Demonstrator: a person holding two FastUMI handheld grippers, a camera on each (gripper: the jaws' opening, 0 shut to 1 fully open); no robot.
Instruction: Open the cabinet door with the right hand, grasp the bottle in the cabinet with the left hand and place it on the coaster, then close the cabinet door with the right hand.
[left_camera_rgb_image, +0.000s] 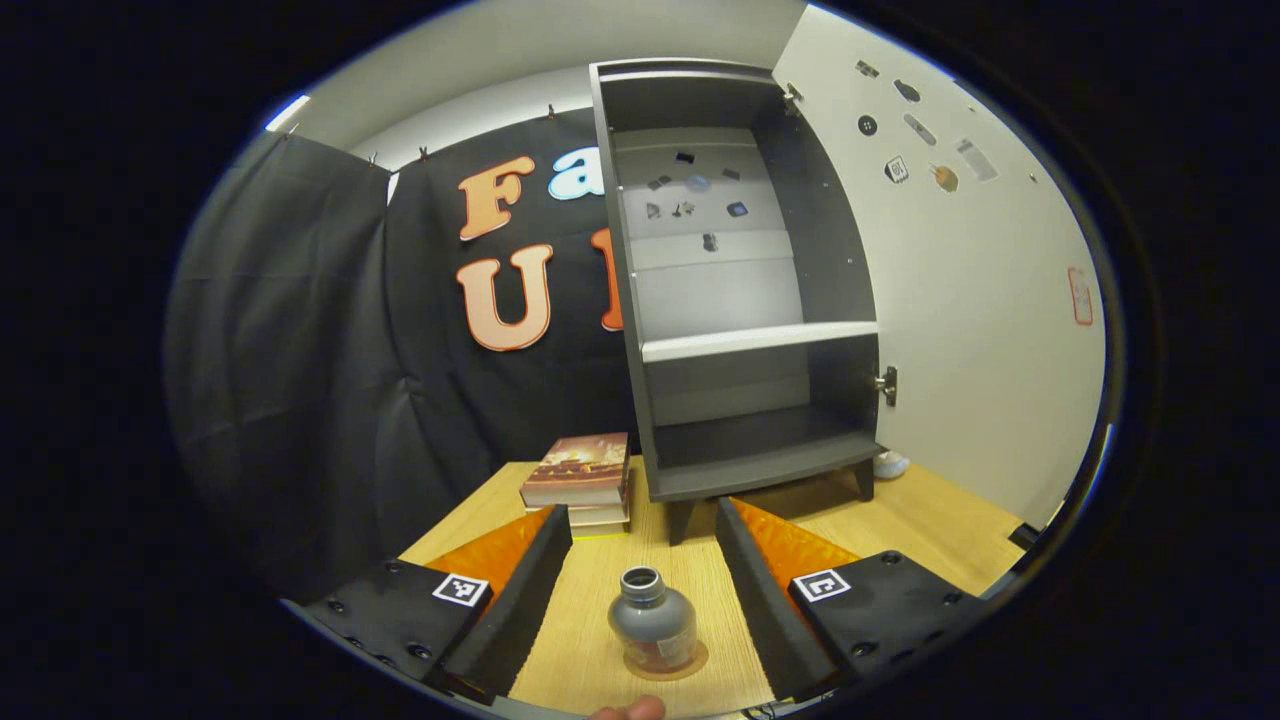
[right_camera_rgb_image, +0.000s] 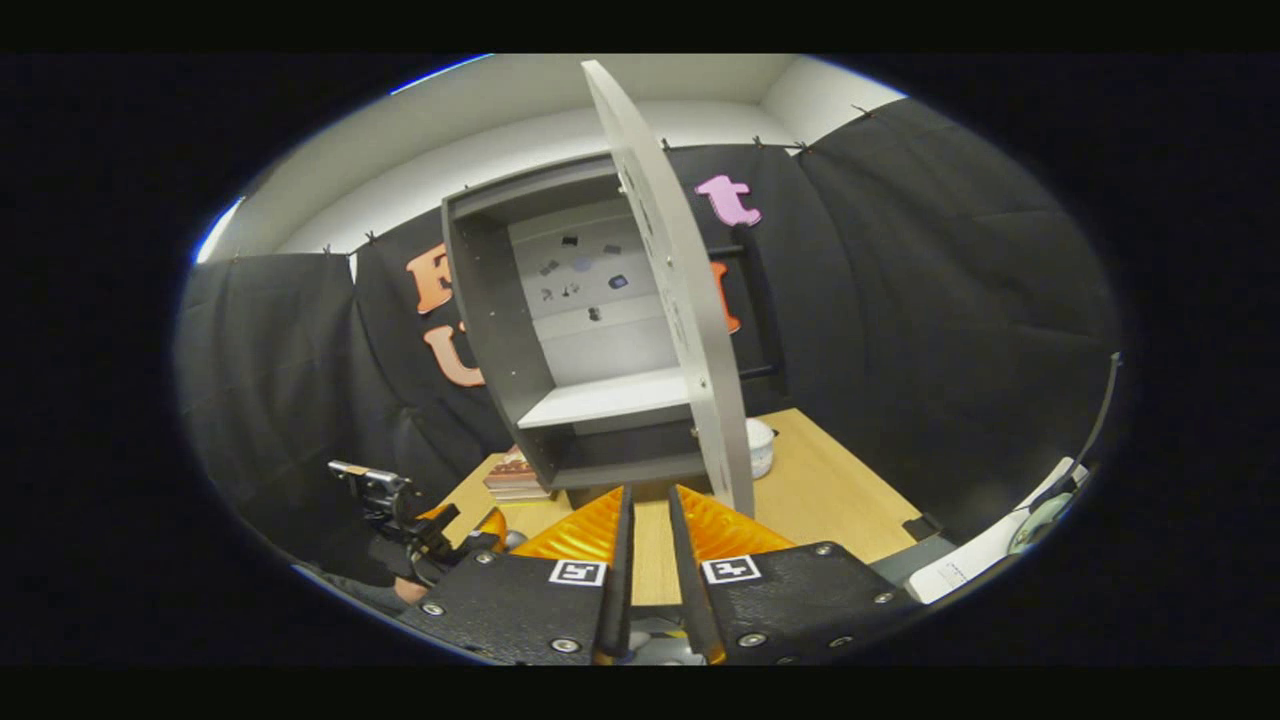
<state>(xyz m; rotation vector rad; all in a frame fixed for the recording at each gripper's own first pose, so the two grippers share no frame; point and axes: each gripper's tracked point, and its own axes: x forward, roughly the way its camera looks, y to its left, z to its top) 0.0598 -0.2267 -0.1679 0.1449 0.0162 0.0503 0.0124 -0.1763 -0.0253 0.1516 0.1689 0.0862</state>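
Pale wood-grain table (left_camera_rgb_image: 900, 520), matt grey cabinet (left_camera_rgb_image: 830, 250); glossy translucent bottle (left_camera_rgb_image: 652, 625), matt black cloth wall (left_camera_rgb_image: 280, 350)

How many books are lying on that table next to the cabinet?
2, it seems: a stack of books lies on the table just left of the cabinet, one with a reddish cover on top, another beneath. A third may be hidden at the bottom.

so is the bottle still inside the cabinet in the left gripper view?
No, the bottle stands on the coaster on the table, between the open left gripper's fingers, and the cabinet shelves are bare.
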